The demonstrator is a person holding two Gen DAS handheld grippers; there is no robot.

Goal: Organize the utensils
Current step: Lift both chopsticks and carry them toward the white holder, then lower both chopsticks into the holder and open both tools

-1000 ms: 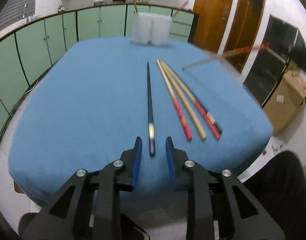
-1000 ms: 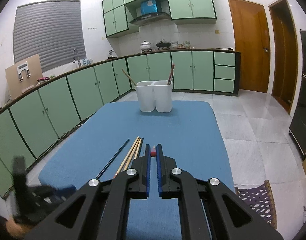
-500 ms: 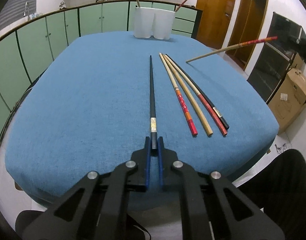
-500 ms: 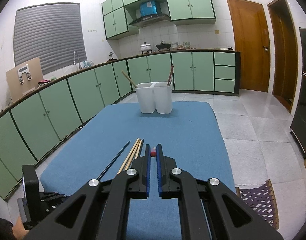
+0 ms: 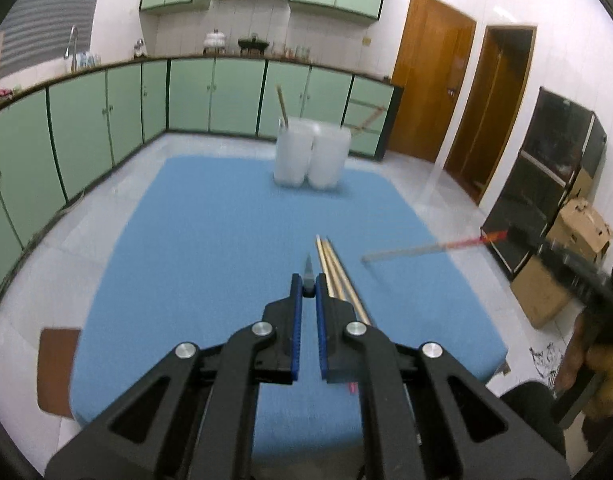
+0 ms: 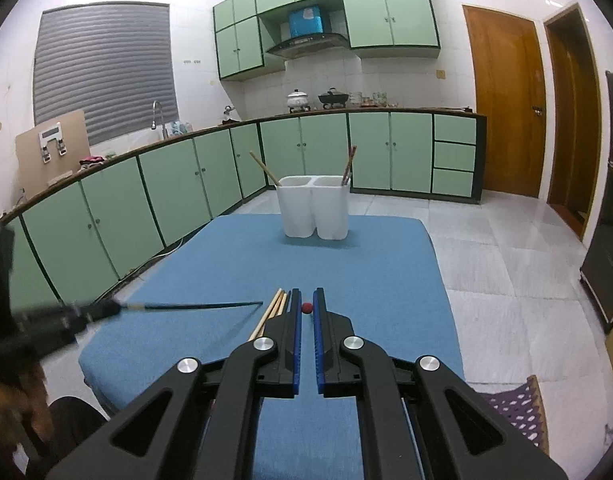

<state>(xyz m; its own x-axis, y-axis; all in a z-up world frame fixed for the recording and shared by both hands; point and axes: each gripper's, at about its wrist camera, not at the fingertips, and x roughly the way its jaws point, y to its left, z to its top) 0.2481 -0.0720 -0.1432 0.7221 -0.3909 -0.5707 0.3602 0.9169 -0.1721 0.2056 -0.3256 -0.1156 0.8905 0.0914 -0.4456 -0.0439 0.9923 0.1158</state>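
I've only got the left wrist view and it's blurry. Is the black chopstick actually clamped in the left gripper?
Observer: Yes. In the right wrist view the left gripper grips the black chopstick by one end; the rest juts out level over the blue cloth.
Operator: What's in the white holder?
Observer: The white holder has a tan stick in its left compartment and a reddish stick in its right.
Operator: And the right gripper?
Observer: The right gripper is shut on a red-ended chopstick; only that end shows between its fingers.
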